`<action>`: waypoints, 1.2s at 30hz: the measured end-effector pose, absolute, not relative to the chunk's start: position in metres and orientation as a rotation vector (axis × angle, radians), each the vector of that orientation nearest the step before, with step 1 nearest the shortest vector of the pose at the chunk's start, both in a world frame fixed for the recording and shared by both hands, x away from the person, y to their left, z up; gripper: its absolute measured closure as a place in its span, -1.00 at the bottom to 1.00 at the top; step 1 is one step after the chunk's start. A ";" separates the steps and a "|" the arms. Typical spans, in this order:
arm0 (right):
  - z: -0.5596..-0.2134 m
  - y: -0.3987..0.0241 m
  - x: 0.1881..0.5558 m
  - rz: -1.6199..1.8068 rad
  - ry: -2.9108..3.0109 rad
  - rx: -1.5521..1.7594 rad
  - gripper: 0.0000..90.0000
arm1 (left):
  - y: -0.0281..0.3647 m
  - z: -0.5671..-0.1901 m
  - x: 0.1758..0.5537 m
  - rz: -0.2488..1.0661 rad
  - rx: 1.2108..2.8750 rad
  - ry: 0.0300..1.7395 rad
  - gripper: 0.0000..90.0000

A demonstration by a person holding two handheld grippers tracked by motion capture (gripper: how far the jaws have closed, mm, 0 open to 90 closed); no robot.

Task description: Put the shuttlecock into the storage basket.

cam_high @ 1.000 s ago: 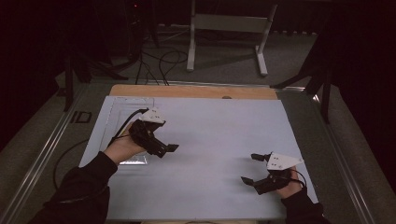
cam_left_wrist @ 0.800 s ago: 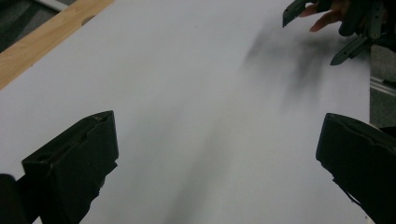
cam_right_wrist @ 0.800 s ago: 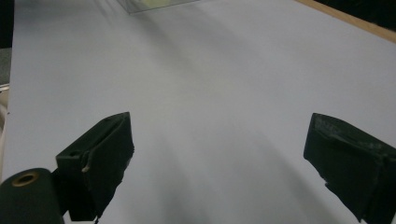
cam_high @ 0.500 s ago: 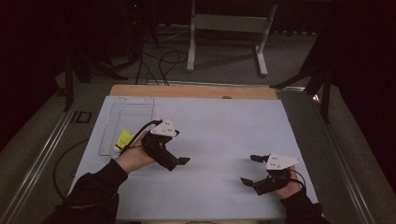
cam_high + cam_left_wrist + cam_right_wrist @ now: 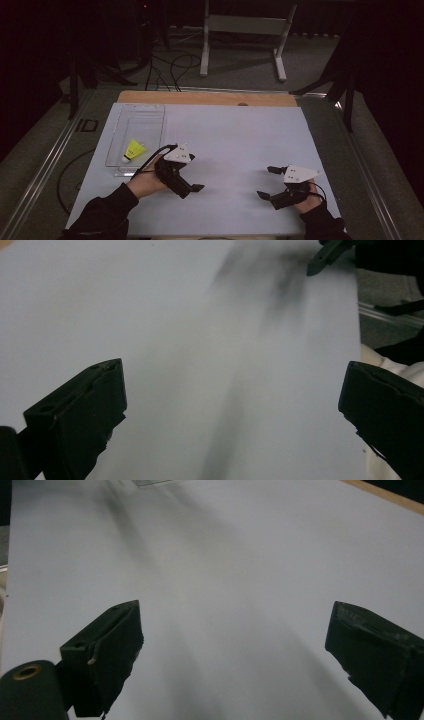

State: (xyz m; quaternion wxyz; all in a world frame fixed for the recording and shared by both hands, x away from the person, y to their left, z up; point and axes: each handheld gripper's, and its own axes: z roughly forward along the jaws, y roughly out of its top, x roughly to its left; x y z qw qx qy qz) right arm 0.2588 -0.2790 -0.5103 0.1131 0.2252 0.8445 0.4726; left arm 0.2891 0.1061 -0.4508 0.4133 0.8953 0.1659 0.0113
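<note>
A yellow shuttlecock (image 5: 132, 149) lies at the near end of a clear shallow tray (image 5: 141, 116) on the left of the white table top. My left gripper (image 5: 194, 173) hovers to the right of the tray's near corner, open, with nothing between its jaws. In the left gripper view the left gripper (image 5: 232, 372) has its jaws wide apart over bare white surface. My right gripper (image 5: 266, 182) rests near the front right of the table, open and empty. The right gripper view shows the right gripper (image 5: 232, 614) spread wide over the same white surface.
The white sheet (image 5: 235, 135) covers a wooden table whose far edge (image 5: 210, 97) shows as a tan strip. A metal stand (image 5: 245, 30) and cables (image 5: 170, 65) lie on the floor beyond. The right gripper's jaw (image 5: 325, 255) appears at the top of the left gripper view.
My left gripper has moved right and toward the near edge, away from the tray's near end. The shuttlecock it hid now shows in the tray. The right gripper has stayed put.
</note>
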 end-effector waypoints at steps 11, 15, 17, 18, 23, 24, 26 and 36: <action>-0.514 -0.278 0.259 1.411 2.499 0.676 -0.82 | 0.121 -0.474 0.278 0.035 2.262 0.438 -1.00; -0.515 -0.278 0.259 1.405 2.502 0.675 -0.82 | 0.129 -0.483 0.275 0.038 2.259 0.459 -1.00; -0.515 -0.278 0.259 1.400 2.503 0.671 -0.82 | 0.132 -0.487 0.273 0.043 2.269 0.468 -1.00; -0.515 -0.278 0.259 1.401 2.504 0.670 -0.82 | 0.133 -0.488 0.272 0.045 2.278 0.466 -1.00; -0.516 -0.278 0.259 1.403 2.508 0.670 -0.82 | 0.144 -0.499 0.268 0.050 2.289 0.487 -1.00; -0.516 -0.278 0.259 1.407 2.508 0.672 -0.82 | 0.146 -0.501 0.267 0.054 2.292 0.492 -1.00; -0.516 -0.278 0.259 1.404 2.508 0.670 -0.82 | 0.151 -0.504 0.266 0.059 2.294 0.504 -1.00; -0.516 -0.278 0.259 1.402 2.506 0.662 -0.82 | 0.174 -0.517 0.258 0.081 2.313 0.572 -1.00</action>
